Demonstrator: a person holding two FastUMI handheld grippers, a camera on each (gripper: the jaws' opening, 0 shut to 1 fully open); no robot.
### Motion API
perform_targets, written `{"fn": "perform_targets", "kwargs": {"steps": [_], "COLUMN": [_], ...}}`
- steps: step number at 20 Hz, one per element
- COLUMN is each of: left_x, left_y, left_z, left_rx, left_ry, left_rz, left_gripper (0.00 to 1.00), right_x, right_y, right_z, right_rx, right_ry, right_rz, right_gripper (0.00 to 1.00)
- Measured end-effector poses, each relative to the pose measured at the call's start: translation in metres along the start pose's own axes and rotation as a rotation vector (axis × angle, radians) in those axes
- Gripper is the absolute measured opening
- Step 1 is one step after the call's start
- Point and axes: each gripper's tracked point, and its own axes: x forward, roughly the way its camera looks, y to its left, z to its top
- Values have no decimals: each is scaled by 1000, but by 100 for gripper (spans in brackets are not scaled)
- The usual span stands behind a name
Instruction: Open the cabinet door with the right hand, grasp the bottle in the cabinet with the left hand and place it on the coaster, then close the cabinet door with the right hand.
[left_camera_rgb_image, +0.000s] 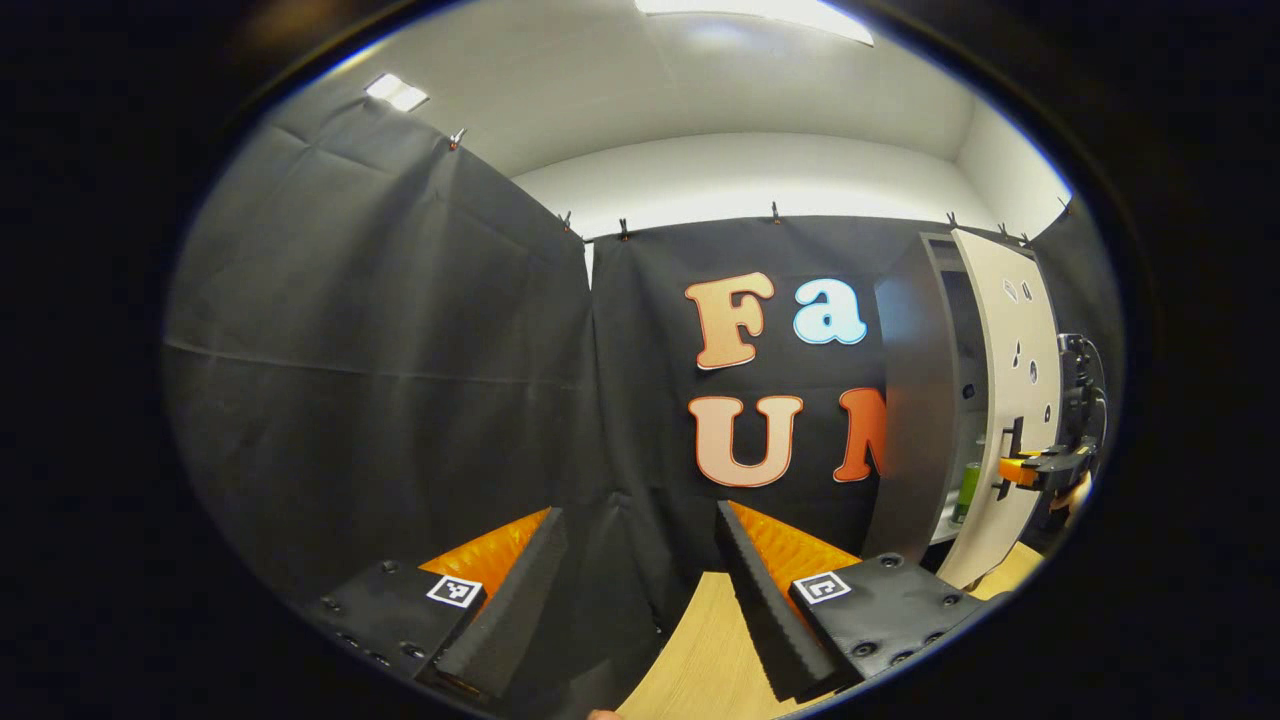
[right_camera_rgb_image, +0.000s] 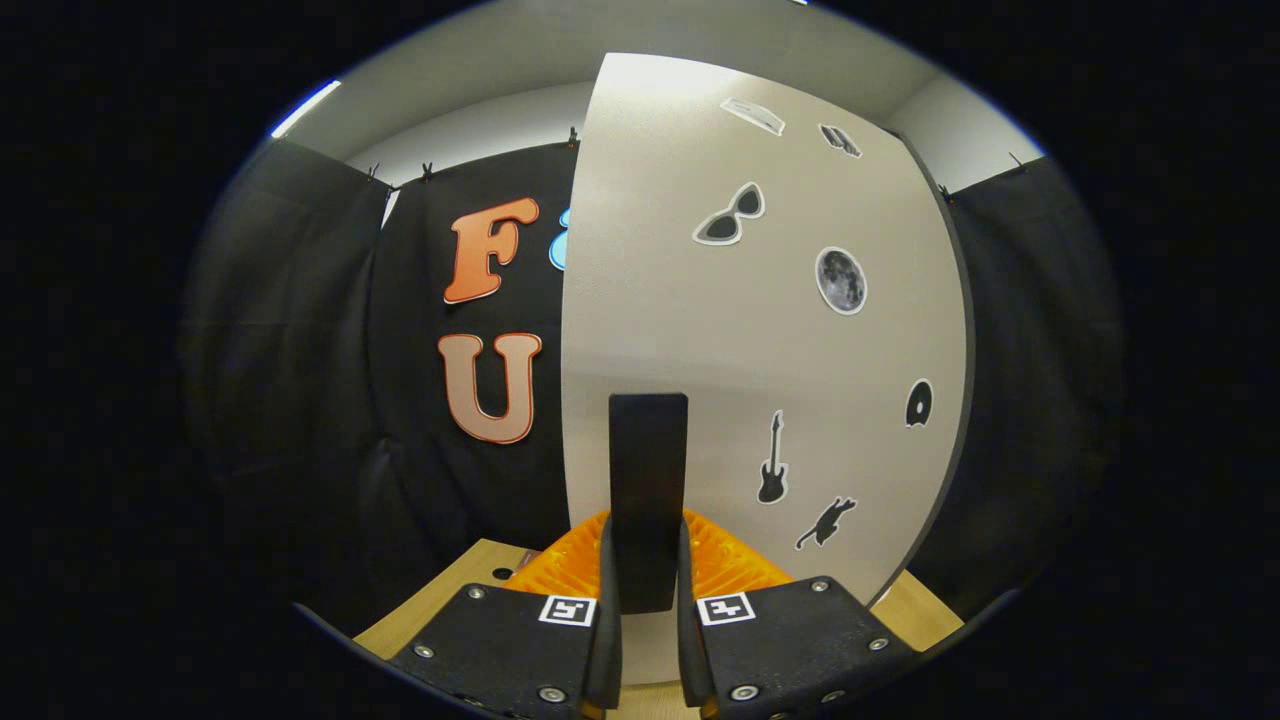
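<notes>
In the left gripper view a grey cabinet (left_camera_rgb_image: 915, 400) stands at the right with its pale door (left_camera_rgb_image: 1015, 330) swung partly open. A green bottle (left_camera_rgb_image: 968, 490) shows inside, low in the gap. My right gripper (left_camera_rgb_image: 1045, 468) holds the door's dark handle (left_camera_rgb_image: 1012, 455) there. My left gripper (left_camera_rgb_image: 640, 580) is open and holds nothing, well left of the cabinet. In the right gripper view the door (right_camera_rgb_image: 760, 330), with several stickers, stands close ahead. My right gripper (right_camera_rgb_image: 648, 590) is shut on the upright black handle (right_camera_rgb_image: 648, 470).
A light wooden tabletop (left_camera_rgb_image: 700, 650) lies under the left gripper and carries the cabinet. The same tabletop (right_camera_rgb_image: 470, 570) shows below the door. Black cloth walls close the booth on the left and behind.
</notes>
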Motion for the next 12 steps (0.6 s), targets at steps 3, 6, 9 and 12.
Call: {"fn": "perform_targets", "kwargs": {"steps": [3,6,9,12], "left_x": [-8,-14,-21,-26], "left_y": [-4,-9,-14,-21], "left_z": [0,2,6,9], "left_rx": [-3,-9,-9,-8], "left_ry": [3,3,-3,-8], "left_rz": [-11,-28,-46,-62], "left_gripper": [95,97,95,97], "right_x": [-7,-15,-22,-26], "right_y": [-5,-7,-13,-18], "right_z": [0,0,-1,-1], "right_rx": [-11,18,13,20], "right_ry": [-5,-11,-14,-21], "right_rz": [-1,-3,-23,-44], "right_gripper": [23,19,19,19]}}
